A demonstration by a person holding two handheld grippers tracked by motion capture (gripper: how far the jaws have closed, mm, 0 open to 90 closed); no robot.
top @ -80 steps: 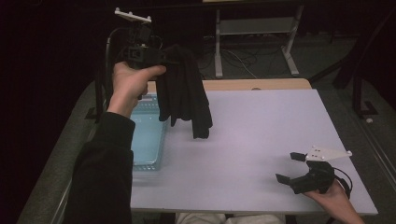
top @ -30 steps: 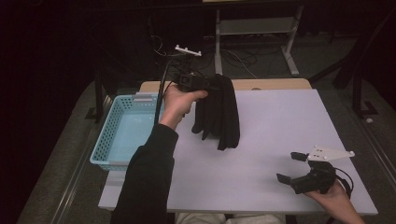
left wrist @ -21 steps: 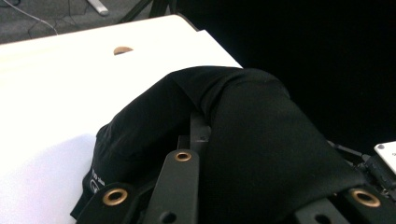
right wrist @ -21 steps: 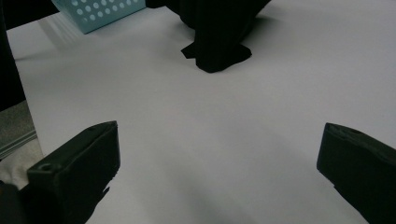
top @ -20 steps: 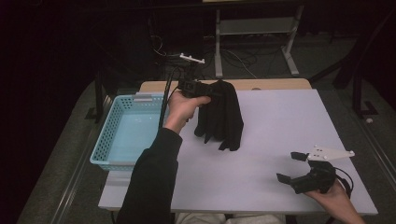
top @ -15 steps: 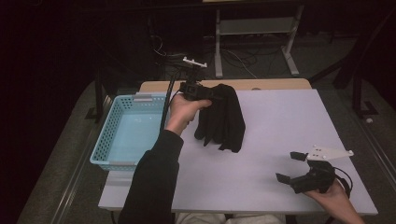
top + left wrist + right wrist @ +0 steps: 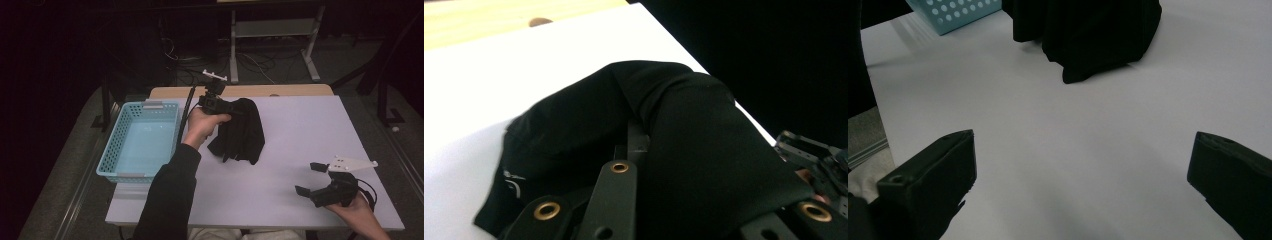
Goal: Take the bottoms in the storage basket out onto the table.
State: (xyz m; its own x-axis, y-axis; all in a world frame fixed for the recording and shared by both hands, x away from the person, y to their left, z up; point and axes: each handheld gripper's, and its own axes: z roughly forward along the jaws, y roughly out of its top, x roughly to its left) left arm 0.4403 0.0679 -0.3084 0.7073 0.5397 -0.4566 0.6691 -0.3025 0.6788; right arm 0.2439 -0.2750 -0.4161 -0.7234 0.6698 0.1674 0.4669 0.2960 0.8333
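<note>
The left hand-held gripper [image 7: 227, 106] is clamped on a black, limp cloth garment [image 7: 242, 132], which drapes from its jaws onto the white rectangular table [image 7: 280, 200] at about 11 o'clock from the table's middle, its lower folds resting on the surface. In the left gripper view the cloth [image 7: 684, 145] wraps over the jaws and hides their tips. At 9 o'clock of the garment stands a light-blue perforated plastic basket [image 7: 135, 145], just beside the person's left sleeve [image 7: 170, 200]. The right hand-held gripper [image 7: 312, 180] rests at 5 o'clock, well apart, jaws spread wide over bare table.
</note>
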